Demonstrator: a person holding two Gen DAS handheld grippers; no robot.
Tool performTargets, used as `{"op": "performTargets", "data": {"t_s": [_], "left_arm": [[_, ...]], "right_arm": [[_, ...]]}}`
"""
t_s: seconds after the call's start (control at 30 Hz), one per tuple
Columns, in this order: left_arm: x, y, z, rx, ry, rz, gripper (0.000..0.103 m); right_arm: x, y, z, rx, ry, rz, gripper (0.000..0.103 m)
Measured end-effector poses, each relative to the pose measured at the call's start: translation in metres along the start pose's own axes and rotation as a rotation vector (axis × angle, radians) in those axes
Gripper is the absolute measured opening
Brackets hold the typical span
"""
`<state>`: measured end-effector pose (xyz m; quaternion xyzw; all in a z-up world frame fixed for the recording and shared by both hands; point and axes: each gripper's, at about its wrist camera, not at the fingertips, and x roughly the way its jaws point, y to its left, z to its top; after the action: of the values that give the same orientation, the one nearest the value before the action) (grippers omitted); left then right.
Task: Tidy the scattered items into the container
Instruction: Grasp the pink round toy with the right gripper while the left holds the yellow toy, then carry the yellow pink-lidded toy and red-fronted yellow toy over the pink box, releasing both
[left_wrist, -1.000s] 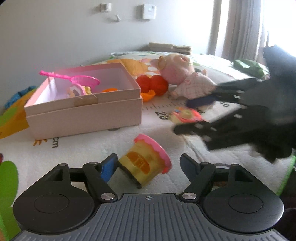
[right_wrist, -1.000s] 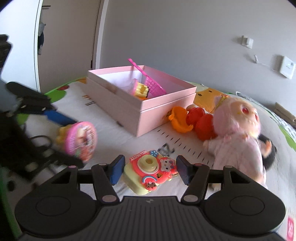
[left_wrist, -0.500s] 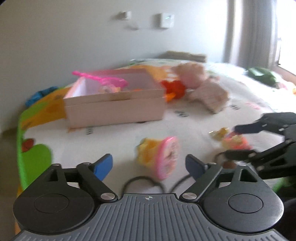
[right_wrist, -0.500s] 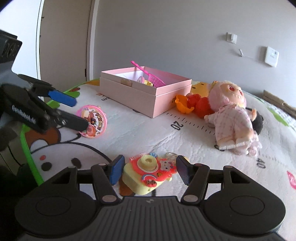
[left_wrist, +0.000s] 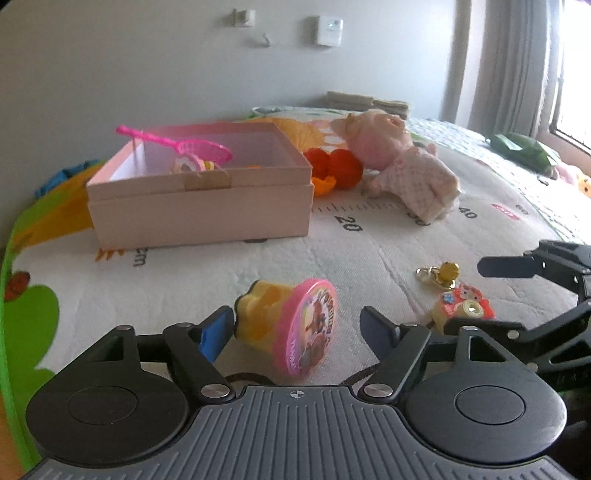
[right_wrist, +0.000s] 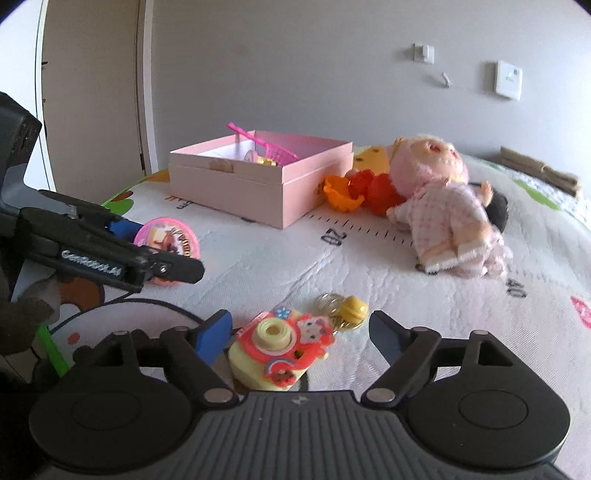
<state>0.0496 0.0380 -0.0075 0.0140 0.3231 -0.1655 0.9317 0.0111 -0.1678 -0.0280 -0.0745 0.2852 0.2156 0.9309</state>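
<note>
**A:** Where do your two claws stand against the pink box (left_wrist: 199, 206)?

**B:** Both are on the near side of it, low over the play mat (left_wrist: 369, 258). Your left gripper (left_wrist: 295, 328) has the yellow tub with the pink lid (left_wrist: 291, 325) lying on its side between its fingers. The jaws are closing; the blue pad touches the tub's base, while the other finger is clear of the lid.

**A:** And your right one?

**B:** Your right gripper (right_wrist: 301, 332) straddles the toy camera (right_wrist: 280, 347), jaws opening, a gap on both sides. The camera's gold bell (right_wrist: 351, 308) lies just beyond it, toward the box.

**A:** What is around the box itself?

**B:** A pink net scoop (right_wrist: 269, 146) sticks out of it. At its right end sit orange and red toys (right_wrist: 362, 190), and the plush doll (right_wrist: 443, 206) lies just past those.
</note>
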Motion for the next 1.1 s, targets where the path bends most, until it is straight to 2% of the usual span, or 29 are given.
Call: {"op": "performTargets", "data": {"t_s": [0.03,0.07,0.17,0.27,0.33,0.53,0.7,0.77,0.87,0.93,0.97,1.0,1.03,1.1], "left_arm": [[0.001,0.001,0.0,-0.005,0.003,0.003,0.074],[0.002,0.002,-0.001,-0.007,0.006,0.007,0.066],[0.002,0.005,-0.002,-0.021,0.007,0.01,0.065],[-0.002,0.008,-0.004,-0.019,0.003,0.019,0.065],[-0.005,0.009,-0.006,-0.021,0.005,0.019,0.065],[-0.014,0.015,-0.011,-0.031,0.013,0.017,0.066],[-0.019,0.011,-0.011,-0.02,-0.001,0.015,0.079],[-0.015,0.01,-0.011,-0.019,0.005,0.025,0.079],[-0.01,0.011,-0.012,-0.025,0.01,0.035,0.077],[-0.009,0.01,-0.012,-0.015,0.004,0.042,0.074],[-0.009,0.011,-0.012,-0.013,0.001,0.045,0.069],[-0.009,0.011,-0.012,-0.011,-0.001,0.046,0.065],[-0.01,0.013,-0.012,-0.009,-0.004,0.046,0.065],[-0.011,0.016,-0.013,-0.014,-0.006,0.051,0.065]], "right_arm": [[0.0,0.002,-0.001,-0.003,0.003,0.008,0.082],[0.0,0.004,-0.002,-0.008,0.004,0.02,0.082],[0.0,0.007,-0.003,-0.018,0.006,0.037,0.08],[0.001,0.006,-0.003,-0.014,0.015,0.043,0.071],[0.002,0.005,-0.003,-0.007,0.024,0.044,0.059],[0.0,0.006,-0.004,-0.007,0.024,0.047,0.059],[0.002,0.006,-0.005,0.0,0.03,0.043,0.062],[0.002,0.006,-0.006,0.005,0.028,0.042,0.065],[0.002,0.003,-0.006,0.023,0.028,0.036,0.072],[0.002,0.001,-0.006,0.035,0.026,0.037,0.072],[0.002,0.001,-0.006,0.035,0.026,0.037,0.07],[0.001,0.002,-0.006,0.03,0.025,0.04,0.064],[0.001,0.003,-0.005,0.027,0.025,0.041,0.059],[0.0,0.004,-0.004,0.026,0.032,0.05,0.058]]}}
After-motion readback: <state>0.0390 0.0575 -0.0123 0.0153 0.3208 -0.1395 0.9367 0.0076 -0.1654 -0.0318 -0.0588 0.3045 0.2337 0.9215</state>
